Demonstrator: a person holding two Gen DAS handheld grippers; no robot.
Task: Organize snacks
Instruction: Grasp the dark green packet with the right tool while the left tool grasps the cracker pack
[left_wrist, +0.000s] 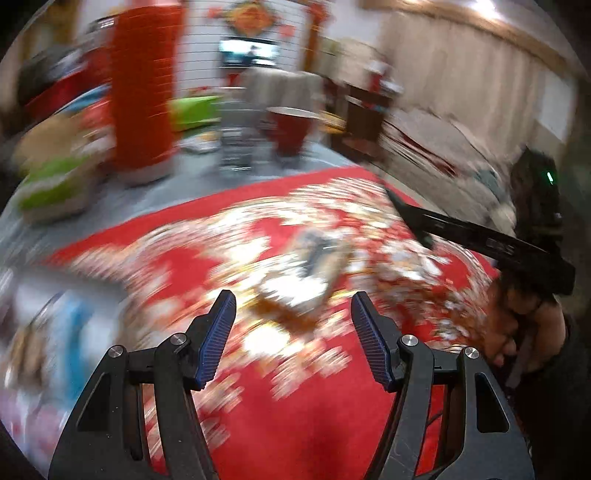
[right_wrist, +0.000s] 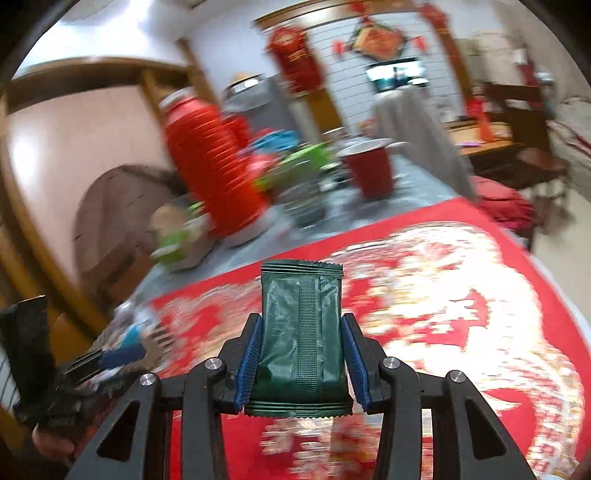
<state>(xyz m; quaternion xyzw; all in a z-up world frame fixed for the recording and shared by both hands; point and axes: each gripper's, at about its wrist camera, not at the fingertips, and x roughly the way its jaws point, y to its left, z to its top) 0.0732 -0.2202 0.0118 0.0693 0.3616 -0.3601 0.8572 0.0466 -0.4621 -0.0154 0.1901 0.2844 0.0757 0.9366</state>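
Above a red cloth patterned in white and gold, the right gripper pinched a dark green snack packet between its blue pads, the packet standing lengthwise along the fingers with its crimped ends fore and aft and its back seam facing the camera. Over the same cloth, the left gripper hung with its blue-padded fingers spread and nothing between them; a blurred snack wrapper in grey and white lay on the cloth just beyond its tips, though the blur hid what kind it was. Past the cloth's far edge, on the grey tabletop, stood a tall red ribbed cylinder, a red cup and green-and-tan packages, all smeared by camera motion. Near the cloth's right edge in the left wrist view, the right gripper showed as a dark bar with a hand beneath it. Near the cloth's left edge in the right wrist view, the left gripper appeared as a dark shape with one blue pad.
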